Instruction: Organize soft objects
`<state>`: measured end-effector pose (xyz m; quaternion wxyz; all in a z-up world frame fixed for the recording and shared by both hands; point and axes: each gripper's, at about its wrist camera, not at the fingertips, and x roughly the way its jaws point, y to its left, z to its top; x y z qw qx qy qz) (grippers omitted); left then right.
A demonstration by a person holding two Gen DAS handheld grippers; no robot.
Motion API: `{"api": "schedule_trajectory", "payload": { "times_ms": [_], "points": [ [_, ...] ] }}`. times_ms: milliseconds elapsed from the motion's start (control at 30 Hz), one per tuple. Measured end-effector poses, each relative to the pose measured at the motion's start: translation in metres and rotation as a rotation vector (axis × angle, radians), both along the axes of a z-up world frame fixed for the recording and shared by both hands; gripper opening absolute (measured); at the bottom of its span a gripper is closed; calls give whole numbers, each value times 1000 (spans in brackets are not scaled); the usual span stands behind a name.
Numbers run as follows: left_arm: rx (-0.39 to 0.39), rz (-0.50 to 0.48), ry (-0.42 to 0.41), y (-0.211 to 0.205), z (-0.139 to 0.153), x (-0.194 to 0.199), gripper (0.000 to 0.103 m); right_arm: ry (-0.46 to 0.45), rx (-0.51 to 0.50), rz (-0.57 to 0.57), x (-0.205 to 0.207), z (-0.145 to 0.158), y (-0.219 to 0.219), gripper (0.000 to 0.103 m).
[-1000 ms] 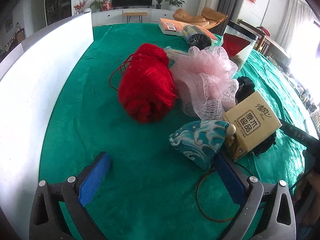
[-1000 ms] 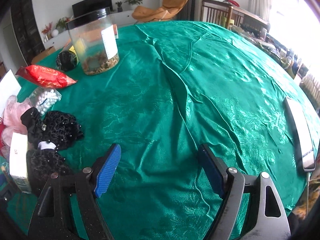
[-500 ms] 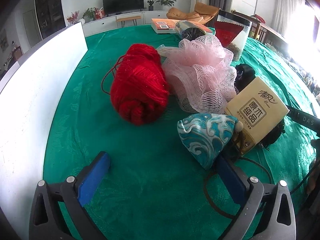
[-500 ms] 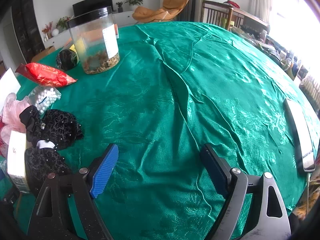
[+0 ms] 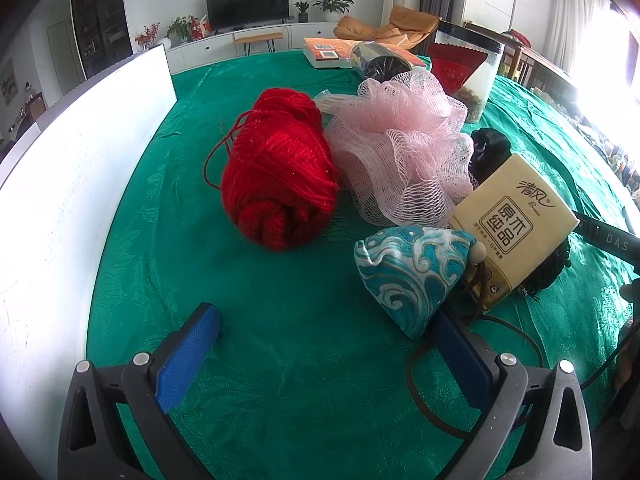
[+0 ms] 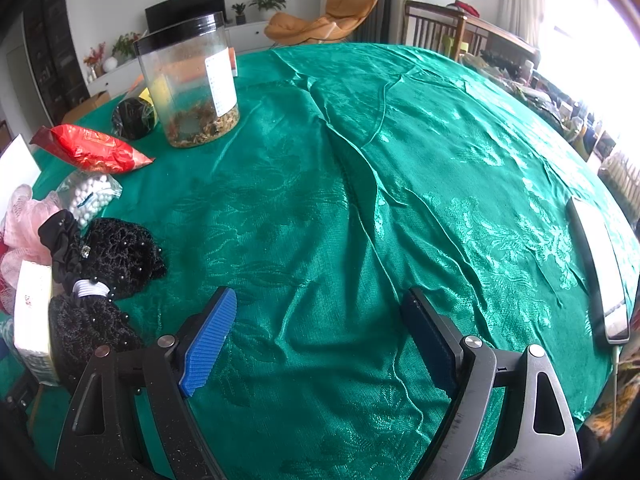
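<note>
**Left wrist view: both tongs wide and empty over the green desk**

Left wrist view shows my left tongs (image 5: 326, 344) spread wide with nothing between the blue pads, only the green cloth of the desk (image 5: 280, 360). Just ahead on the right, the teal patterned pouch (image 5: 412, 276) lies beside my right-hand pad; I cannot tell if they touch. Beyond it, the red yarn ball (image 5: 280, 176) presses against the pink mesh sponge (image 5: 404, 156). A tan tissue pack (image 5: 514, 226) leans over the pouch's far side. A white board (image 5: 80, 184) stands along the left edge.

From the right wrist, my right tongs (image 6: 320, 336) stand wide over bare cloth, holding nothing. Black hair nets (image 6: 116, 256) sit at the left, near the red snack bag (image 6: 92, 152) and clear jar (image 6: 188, 80).
</note>
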<state>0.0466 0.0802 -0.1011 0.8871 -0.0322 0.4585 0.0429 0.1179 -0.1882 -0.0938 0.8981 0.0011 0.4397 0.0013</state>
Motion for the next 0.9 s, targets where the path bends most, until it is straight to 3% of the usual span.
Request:
{"api": "schedule_trajectory", "payload": {
  "times_ms": [900],
  "points": [
    [0,1,1,0,0,0,103,1,-1,1,-1,0,-1,88]
  ]
}}
